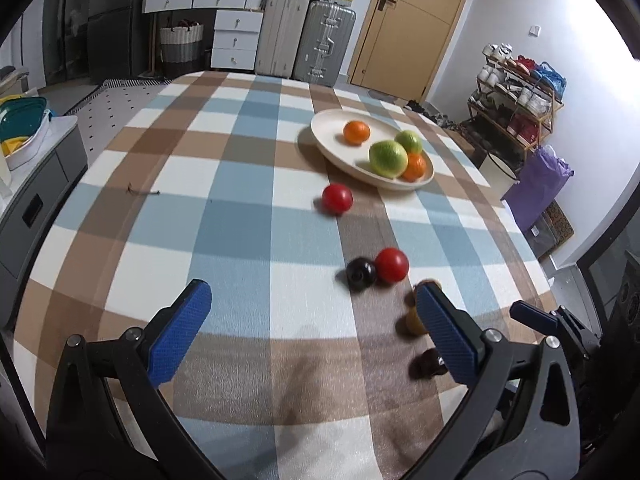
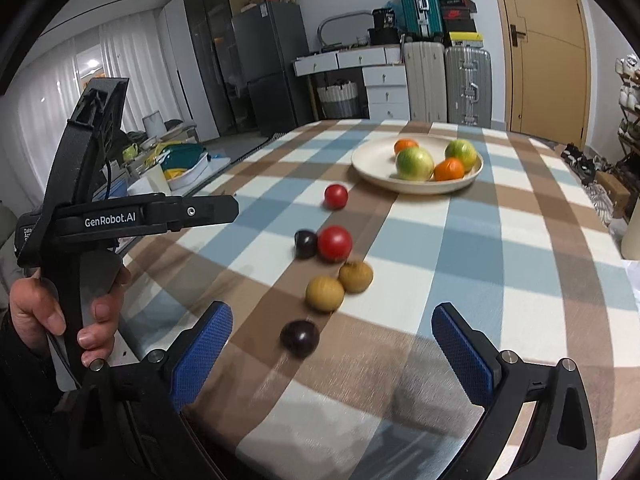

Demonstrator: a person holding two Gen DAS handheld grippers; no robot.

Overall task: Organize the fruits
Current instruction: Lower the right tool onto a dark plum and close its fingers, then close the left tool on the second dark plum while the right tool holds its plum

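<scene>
A cream plate (image 1: pixel 326 134) (image 2: pixel 370 168) on the checked tablecloth holds two oranges (image 1: pixel 356 132) (image 2: pixel 449 169) and two green fruits (image 1: pixel 387 159) (image 2: pixel 414 163). On the cloth lie two red tomatoes (image 1: pixel 337 199) (image 1: pixel 391 265) (image 2: pixel 335 196) (image 2: pixel 334 243), two dark plums (image 1: pixel 361 273) (image 2: pixel 305 244) (image 2: pixel 299 338) and two tan round fruits (image 2: pixel 325 293) (image 2: pixel 355 277). My left gripper (image 1: pixel 312 336) is open and empty, short of the fruit row. My right gripper (image 2: pixel 332 354) is open and empty, with the nearest plum just ahead of it.
The table (image 1: pixel 240 220) has its left edge near a grey cabinet (image 1: pixel 36 200) with basins. Suitcases (image 1: pixel 304 40) and a door (image 1: pixel 416 24) stand behind. A shoe rack (image 1: pixel 516 96) and purple bag (image 1: pixel 538 184) stand to the right. The left gripper's body (image 2: pixel 88 208) is at the left of the right wrist view.
</scene>
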